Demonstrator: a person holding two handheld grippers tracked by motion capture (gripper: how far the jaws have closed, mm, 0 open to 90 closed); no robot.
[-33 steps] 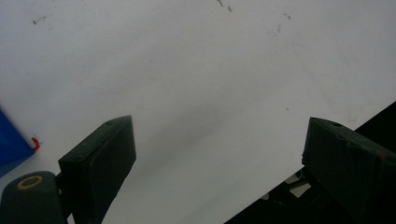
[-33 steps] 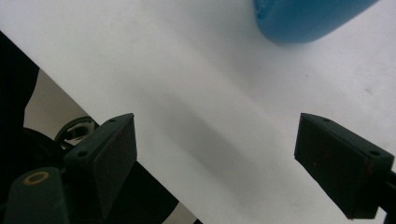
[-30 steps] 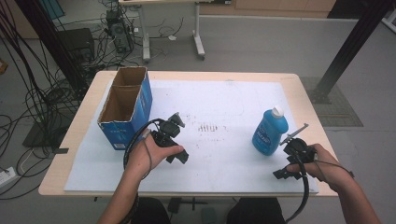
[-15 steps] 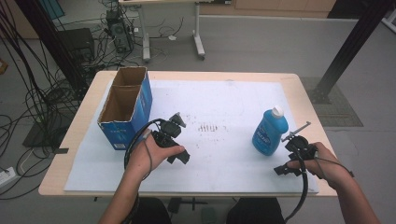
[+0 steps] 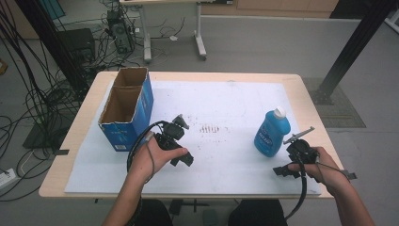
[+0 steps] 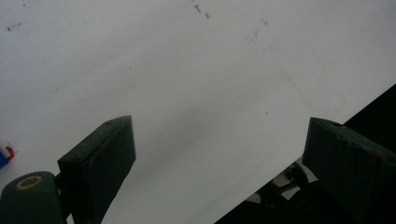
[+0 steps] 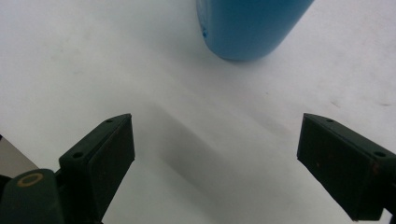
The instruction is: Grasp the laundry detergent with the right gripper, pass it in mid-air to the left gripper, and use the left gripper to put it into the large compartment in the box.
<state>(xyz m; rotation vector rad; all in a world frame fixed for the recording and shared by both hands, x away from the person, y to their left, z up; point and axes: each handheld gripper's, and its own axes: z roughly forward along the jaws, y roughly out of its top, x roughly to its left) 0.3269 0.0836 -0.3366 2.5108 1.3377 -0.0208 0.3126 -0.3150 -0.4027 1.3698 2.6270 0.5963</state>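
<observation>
Blue bottle (image 5: pixel 271 133) (label unreadable) stands just beyond released right tongs (image 7: pixel 215 163); left tongs (image 6: pixel 219 163) released too.

bottle (image 5: pixel 271 135): blue, white cap | box (image 5: pixel 127 112): blue, brown inside | mat (image 5: pixel 226 103): white

Grey floor (image 5: pixel 263 52); cable tangle (image 5: pixel 33 108) left; white desk legs (image 5: pixel 200 40) beyond table.

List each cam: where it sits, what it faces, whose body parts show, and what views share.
High view: above the person's side, looking forward and down; both forearms, left gripper, right gripper.
Left gripper view: rides the left gripper, facing the white mat over open jaws.
Right gripper view: open jaws facing the blue bottle.
Shared: bottle, mat.
</observation>
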